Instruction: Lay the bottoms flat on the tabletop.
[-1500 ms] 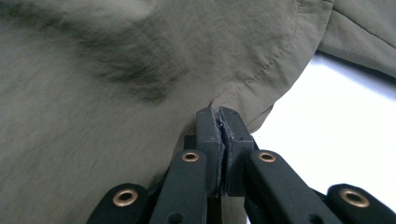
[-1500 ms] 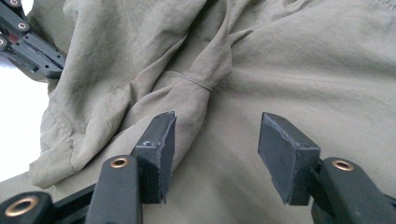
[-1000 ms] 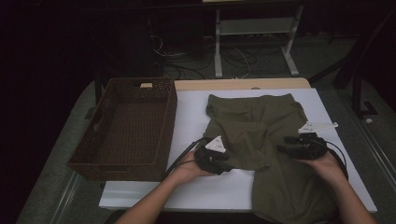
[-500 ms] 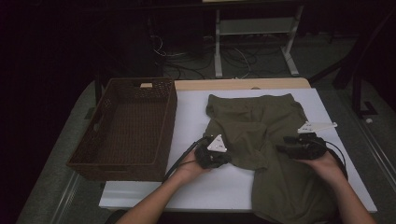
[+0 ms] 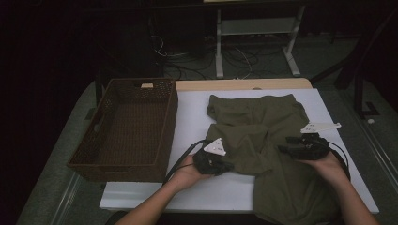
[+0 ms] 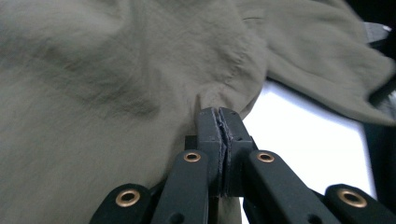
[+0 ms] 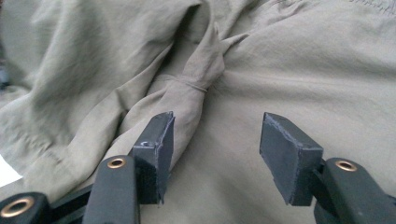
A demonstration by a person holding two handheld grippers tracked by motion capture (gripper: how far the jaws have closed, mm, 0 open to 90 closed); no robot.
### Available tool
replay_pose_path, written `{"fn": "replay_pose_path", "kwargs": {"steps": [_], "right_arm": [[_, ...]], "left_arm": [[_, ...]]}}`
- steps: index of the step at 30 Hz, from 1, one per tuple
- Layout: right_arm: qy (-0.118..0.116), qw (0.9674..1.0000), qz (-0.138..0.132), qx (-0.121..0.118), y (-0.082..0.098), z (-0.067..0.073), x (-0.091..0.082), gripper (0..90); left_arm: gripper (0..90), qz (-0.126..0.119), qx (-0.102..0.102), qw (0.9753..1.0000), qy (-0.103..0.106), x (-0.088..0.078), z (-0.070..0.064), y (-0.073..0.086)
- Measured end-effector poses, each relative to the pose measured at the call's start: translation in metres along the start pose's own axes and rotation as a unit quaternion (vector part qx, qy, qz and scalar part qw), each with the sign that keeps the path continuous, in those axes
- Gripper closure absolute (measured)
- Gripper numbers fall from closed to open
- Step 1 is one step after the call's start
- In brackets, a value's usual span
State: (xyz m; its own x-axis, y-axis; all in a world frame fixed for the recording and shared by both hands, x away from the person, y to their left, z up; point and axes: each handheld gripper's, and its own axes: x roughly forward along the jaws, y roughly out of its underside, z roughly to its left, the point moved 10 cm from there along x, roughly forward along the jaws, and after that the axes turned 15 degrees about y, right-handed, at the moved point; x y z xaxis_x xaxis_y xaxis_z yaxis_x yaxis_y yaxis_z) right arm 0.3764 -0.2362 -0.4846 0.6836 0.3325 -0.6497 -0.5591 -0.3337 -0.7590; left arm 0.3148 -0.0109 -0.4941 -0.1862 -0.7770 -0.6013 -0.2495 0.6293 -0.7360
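Observation:
An olive-green garment lies spread on the white table, and its near end hangs over the front edge. My left gripper is at the garment's near left edge. In the left gripper view its jaws are shut together, with a pinch of the cloth caught at their tips. My right gripper rests over the garment's right half. There the jaws stand wide apart just above the cloth. A twisted, tied bit of fabric lies ahead of the gap, untouched.
A dark woven basket stands on the table's left side, close beside the garment. A strip of bare white table runs between them. Beyond the table's far edge are floor cables and a white stand.
The left hand has shifted slightly at the garment's near left edge, and the cloth there has bunched a little. The right hand has kept still.

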Motion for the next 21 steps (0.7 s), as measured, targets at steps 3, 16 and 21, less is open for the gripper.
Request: {"fn": "replay_pose_path", "kwargs": {"steps": [3, 16, 21], "right_arm": [[0.001, 1.0, -0.001, 0.001, 0.0, -0.001, 0.0, 43.8], [-0.002, 1.0, -0.001, -0.003, 0.0, 0.002, 0.001, 43.7], [-0.001, 1.0, -0.001, -0.003, -0.001, 0.002, 0.0, 43.7]], "left_arm": [[88.1, 0.003, 0.002, 0.9999, 0.016, -0.004, -0.013, 0.003], [88.1, 0.031, 0.002, 0.9963, 0.08, 0.003, -0.071, 0.026], [88.1, 0.052, 0.005, 0.9927, 0.109, 0.012, -0.089, 0.036]]}}
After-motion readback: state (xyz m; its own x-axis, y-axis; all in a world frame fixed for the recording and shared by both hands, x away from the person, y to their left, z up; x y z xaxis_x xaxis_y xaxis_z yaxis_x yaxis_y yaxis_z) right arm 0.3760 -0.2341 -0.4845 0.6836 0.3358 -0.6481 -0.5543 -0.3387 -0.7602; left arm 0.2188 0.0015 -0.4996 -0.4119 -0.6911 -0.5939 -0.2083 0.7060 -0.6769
